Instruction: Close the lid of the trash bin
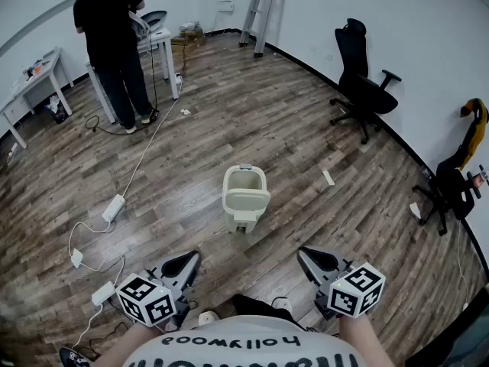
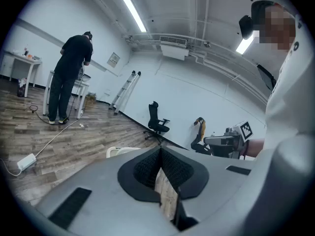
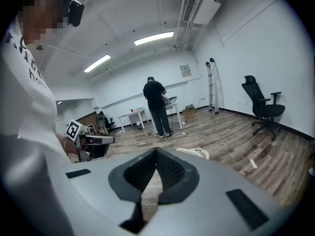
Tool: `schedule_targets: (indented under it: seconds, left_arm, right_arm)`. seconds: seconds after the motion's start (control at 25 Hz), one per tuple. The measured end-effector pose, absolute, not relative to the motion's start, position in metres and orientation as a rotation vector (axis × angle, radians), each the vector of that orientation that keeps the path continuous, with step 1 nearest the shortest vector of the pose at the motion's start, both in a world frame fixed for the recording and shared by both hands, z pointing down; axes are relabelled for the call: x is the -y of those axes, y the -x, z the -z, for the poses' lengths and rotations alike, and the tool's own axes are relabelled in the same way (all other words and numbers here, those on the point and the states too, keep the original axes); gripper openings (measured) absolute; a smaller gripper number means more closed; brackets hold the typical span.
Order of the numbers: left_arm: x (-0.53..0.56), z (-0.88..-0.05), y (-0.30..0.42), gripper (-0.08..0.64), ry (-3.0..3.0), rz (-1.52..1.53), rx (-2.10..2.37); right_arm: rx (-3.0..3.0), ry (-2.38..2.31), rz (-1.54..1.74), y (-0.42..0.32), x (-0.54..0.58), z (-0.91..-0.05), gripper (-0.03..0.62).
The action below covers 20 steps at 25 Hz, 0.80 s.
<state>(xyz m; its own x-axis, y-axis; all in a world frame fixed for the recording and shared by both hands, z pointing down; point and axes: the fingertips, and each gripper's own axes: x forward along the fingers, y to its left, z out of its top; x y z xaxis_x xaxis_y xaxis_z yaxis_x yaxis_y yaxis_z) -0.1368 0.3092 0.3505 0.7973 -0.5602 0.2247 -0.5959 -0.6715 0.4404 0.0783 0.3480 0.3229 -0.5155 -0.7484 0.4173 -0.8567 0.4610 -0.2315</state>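
A small cream pedal trash bin [image 1: 245,199] stands on the wood floor about a body length ahead of me, its lid raised at the far side and its inside showing. Its rim peeks over the jaws in the left gripper view [image 2: 120,151] and in the right gripper view [image 3: 194,152]. My left gripper [image 1: 189,260] is held low at my left, well short of the bin, with its jaws shut on nothing. My right gripper [image 1: 307,255] hangs level with it at my right, also shut and empty.
A person in black [image 1: 114,44] stands at a white table [image 1: 164,44] far left. Cables and power strips [image 1: 113,207] trail over the floor at left. Two office chairs [image 1: 363,90] [image 1: 458,182] stand along the right wall, a ladder [image 1: 263,6] at the back.
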Motion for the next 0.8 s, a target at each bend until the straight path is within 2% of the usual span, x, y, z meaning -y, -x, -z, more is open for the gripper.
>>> schedule_targets:
  seconds: [0.8]
  left_arm:
    - [-0.31, -0.362, 0.173, 0.007, -2.532, -0.135, 0.715]
  right_arm:
    - [2.391, -1.619, -0.668, -0.052, -0.382, -0.323, 0.011]
